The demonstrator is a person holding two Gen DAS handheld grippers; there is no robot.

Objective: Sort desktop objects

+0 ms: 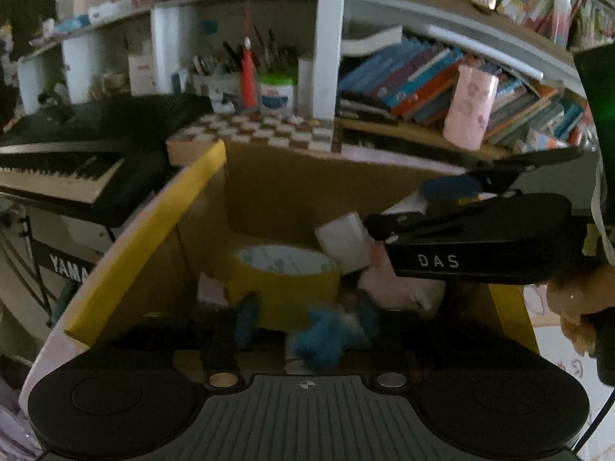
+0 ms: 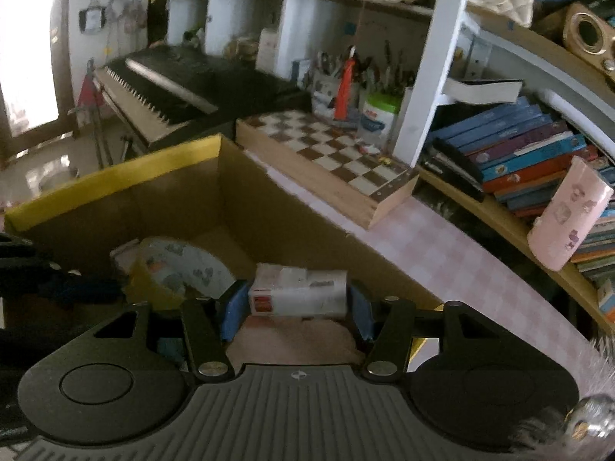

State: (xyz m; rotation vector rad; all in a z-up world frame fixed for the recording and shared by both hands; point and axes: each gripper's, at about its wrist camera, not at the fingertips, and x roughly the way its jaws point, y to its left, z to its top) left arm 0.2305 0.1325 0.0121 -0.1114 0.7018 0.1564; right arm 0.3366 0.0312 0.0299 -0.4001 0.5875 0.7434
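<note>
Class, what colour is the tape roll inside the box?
Yellow; the tape roll shows best in the left wrist view.
</note>
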